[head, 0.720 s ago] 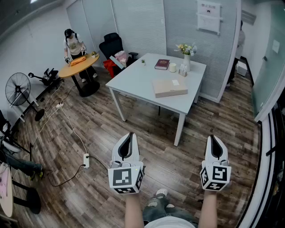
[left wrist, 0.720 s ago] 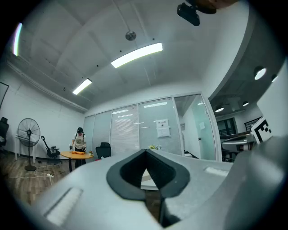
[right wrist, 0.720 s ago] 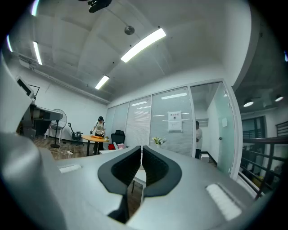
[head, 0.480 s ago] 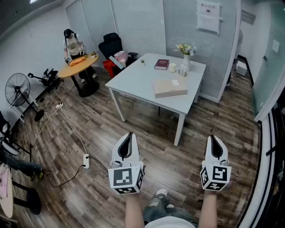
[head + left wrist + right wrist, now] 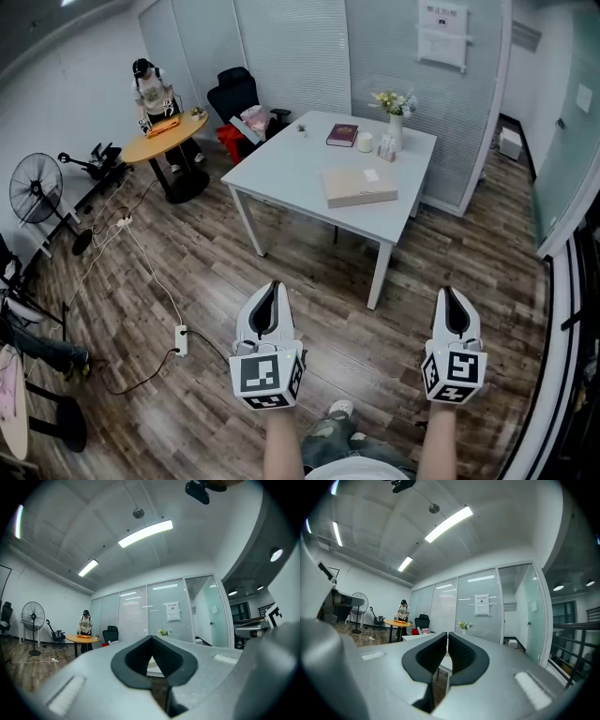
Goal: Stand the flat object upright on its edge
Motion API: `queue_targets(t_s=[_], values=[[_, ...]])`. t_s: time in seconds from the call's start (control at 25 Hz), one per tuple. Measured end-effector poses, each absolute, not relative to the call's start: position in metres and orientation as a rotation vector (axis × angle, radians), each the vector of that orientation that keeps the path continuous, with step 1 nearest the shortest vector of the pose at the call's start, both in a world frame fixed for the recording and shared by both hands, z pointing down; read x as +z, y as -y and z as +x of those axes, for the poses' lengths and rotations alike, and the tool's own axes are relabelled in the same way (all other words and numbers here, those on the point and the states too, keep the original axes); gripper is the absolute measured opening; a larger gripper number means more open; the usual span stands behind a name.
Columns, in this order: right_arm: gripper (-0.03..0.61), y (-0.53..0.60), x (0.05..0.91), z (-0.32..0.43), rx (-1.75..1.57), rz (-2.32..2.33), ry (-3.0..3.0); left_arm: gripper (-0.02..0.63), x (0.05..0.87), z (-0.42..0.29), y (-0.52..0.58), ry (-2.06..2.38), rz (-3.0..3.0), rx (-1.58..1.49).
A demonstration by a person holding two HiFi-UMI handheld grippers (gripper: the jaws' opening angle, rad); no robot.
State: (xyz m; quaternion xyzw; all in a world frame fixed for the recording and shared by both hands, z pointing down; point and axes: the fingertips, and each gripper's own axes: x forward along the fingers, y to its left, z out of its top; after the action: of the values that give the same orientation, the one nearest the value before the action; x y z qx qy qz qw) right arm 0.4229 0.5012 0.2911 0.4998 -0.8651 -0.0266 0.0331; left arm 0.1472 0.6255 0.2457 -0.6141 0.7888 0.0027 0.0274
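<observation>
A flat tan box (image 5: 360, 186) lies on the white table (image 5: 291, 169) well ahead of me. A dark red book (image 5: 341, 135) lies flat near the table's far edge. Both grippers hang over the wooden floor, far short of the table. My left gripper (image 5: 273, 284) is shut with nothing in it, and in the left gripper view its jaws (image 5: 151, 639) meet at the tip. My right gripper (image 5: 451, 292) is level with it to the right. Its jaws (image 5: 447, 634) are pressed together on nothing, with only a thin slit between them.
A vase of flowers (image 5: 394, 122) and a white cup (image 5: 365, 142) stand at the table's far side. At the far left a person (image 5: 153, 94) stands at a round wooden table (image 5: 169, 136), near a black chair (image 5: 236, 98). A fan (image 5: 36, 192) and a power strip (image 5: 182, 337) with cables are at the left.
</observation>
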Motion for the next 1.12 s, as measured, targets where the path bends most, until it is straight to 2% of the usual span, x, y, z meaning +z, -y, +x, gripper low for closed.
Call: queue_targets(t_s=[0.24,0.32,0.36,0.44,0.6,0.72,0.88,1.12], values=[[0.046,-0.474,0.295,0.406,-0.045,1.542,2.683,0.002,0.251,0.131,-0.597,-2.431,-1.917,0.005],[0.075,-0.464,0.295,0.398,-0.042,1.537,2.688,0.002,0.251,0.124,-0.585,-2.411,-1.936,0.012],[0.112,-0.458,0.296,0.393,-0.04,1.529,2.694,0.024,0.251,0.12,-0.578,-2.404,-1.943,0.02],[0.173,-0.446,0.296,0.382,-0.04,1.513,2.705,0.109,0.252,0.111,-0.564,-2.403,-1.942,0.031],[0.259,-0.427,0.299,0.364,-0.04,1.493,2.714,0.24,0.256,0.092,-0.539,-2.42,-1.933,0.03],[0.321,-0.415,0.303,0.351,-0.017,1.485,2.706,0.308,0.258,0.077,-0.526,-2.439,-1.935,0.026],[0.381,-0.403,0.307,0.34,0.004,1.496,2.687,0.315,0.263,0.065,-0.513,-2.441,-1.945,-0.001],[0.405,-0.381,0.316,0.323,0.023,1.47,2.672,0.315,0.274,0.05,-0.495,-2.471,-1.94,-0.016]])
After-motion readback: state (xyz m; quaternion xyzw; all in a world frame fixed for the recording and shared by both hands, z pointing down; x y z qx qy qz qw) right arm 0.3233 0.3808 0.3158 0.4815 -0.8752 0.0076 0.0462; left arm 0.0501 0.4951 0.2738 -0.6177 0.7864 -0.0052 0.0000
